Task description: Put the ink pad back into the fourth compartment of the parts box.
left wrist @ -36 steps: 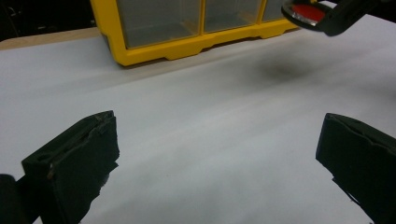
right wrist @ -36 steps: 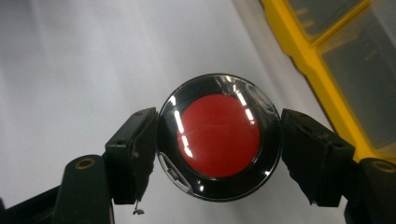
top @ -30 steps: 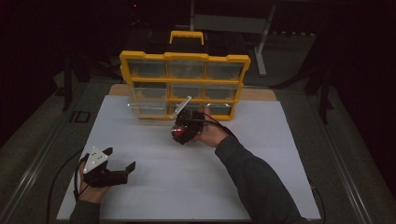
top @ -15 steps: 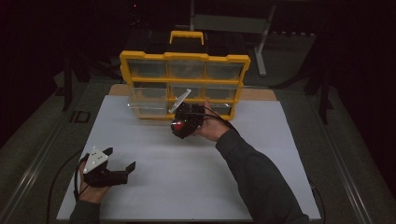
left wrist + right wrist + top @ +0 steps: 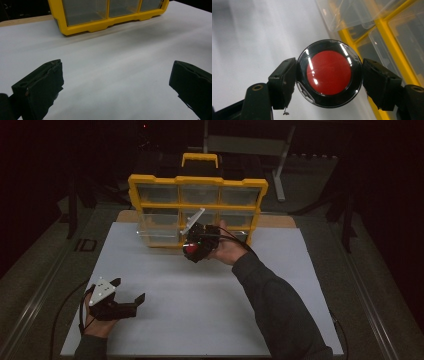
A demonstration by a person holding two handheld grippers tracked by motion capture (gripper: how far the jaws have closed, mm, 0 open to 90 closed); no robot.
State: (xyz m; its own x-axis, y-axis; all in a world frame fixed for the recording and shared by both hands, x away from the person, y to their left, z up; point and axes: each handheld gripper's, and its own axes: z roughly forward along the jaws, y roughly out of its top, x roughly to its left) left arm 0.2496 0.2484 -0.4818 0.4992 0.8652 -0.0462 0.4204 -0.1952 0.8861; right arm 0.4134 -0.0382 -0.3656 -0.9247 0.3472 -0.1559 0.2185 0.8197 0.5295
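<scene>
So far, the right tongs (image 5: 329, 80) pinch the round red-faced button (image 5: 329, 73) in front of the yellow drawer organizer (image 5: 197, 182), beside its pulled-out clear drawer (image 5: 162, 232); dropping it in remains. Near left, the left tongs (image 5: 117, 85) sit spread, holding nothing, over the white surface (image 5: 200, 320).

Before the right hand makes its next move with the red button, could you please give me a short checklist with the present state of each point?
1. Red button seated between both pads of the right gripper: ok.
2. A clear drawer of the yellow organizer pulled out to receive it: ok.
3. Drawer empty inside: cannot tell.
4. Left gripper open, resting on the white table, apart from the organizer: ok.
5. Button already over the drawer: cannot tell.
</scene>
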